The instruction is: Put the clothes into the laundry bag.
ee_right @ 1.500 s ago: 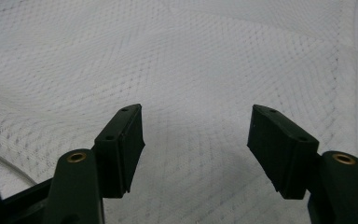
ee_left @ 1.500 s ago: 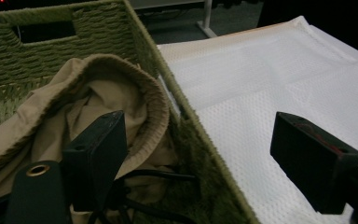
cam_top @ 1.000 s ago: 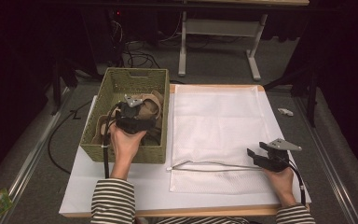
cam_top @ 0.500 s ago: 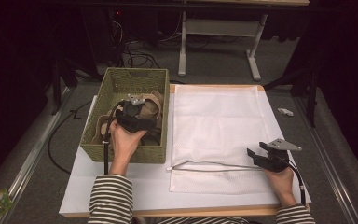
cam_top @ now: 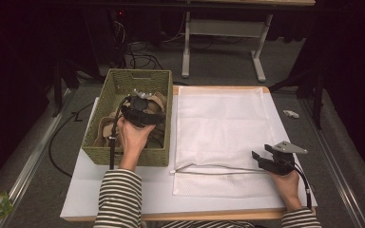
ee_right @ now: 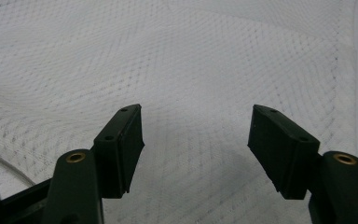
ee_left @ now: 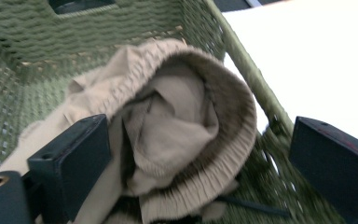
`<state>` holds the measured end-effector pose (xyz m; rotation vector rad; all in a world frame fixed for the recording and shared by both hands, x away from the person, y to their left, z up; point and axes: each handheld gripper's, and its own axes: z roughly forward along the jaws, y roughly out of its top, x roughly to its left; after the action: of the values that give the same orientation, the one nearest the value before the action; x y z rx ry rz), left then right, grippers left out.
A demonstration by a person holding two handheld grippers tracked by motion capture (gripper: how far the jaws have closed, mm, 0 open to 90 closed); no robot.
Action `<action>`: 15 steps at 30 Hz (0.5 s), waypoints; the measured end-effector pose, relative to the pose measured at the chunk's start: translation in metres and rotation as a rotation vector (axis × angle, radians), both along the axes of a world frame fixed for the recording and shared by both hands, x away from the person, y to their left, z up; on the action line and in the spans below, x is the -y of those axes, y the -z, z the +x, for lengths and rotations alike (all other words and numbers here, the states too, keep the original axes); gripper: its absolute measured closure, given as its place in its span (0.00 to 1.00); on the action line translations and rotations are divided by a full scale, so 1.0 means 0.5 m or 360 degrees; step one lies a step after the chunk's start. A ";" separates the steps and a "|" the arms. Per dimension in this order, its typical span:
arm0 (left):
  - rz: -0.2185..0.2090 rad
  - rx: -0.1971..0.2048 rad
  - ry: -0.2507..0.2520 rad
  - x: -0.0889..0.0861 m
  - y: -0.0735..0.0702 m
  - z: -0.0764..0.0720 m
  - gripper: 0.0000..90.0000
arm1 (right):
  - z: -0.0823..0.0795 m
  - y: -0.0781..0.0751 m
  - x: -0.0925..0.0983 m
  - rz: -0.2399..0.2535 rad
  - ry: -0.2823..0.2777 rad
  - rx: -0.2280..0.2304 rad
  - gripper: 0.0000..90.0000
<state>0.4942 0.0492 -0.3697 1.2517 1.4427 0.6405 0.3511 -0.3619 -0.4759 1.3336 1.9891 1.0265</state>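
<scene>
My left gripper (cam_top: 148, 100) is down in the green wicker basket (cam_top: 105, 88), jaws spread wide and just been opening further, nothing pinched. The beige garment (ee_left: 177, 126) lies between them and just ahead, bunched in the basket's near-right part with its ribbed elastic band curling up against the basket's wall next to the bag; pads aren't pressing it. The band's long run goes roughly across my jaws in the left gripper view, so closing should catch the band edge, I think.

My right gripper (cam_top: 257, 156) rests at the near edge of the white mesh laundry bag (cam_top: 223, 123), jaws spread, nothing held, the mesh under them. The bag's opening with its dark zipper line (cam_top: 218, 167) runs left-right along the near edge.

The left hand is clearly nearer the garment; the bag lies to its right, just beside the basket.
</scene>
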 end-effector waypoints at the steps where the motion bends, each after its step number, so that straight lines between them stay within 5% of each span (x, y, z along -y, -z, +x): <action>1: 0.0002 0.0024 -0.0017 0.003 -0.007 0.005 0.05 | 0.000 0.000 0.000 0.0000 -0.0001 -0.0001 0.40; 8: -0.0026 0.0009 -0.0019 0.009 -0.021 0.028 0.04 | 0.000 0.000 -0.001 -0.0005 -0.0001 -0.0007 0.39; 11: -0.0091 -0.0076 -0.0039 0.015 -0.008 0.061 0.04 | 0.000 0.000 0.000 -0.0007 -0.0002 -0.0001 0.39; 15: -0.0074 -0.0130 -0.0063 0.020 0.014 0.081 0.04 | 0.000 0.000 0.000 -0.0008 -0.0003 -0.0002 0.39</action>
<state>0.5347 0.0390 -0.3767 1.2279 1.5448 0.5851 0.3511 -0.3618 -0.4758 1.3303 1.9925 1.0213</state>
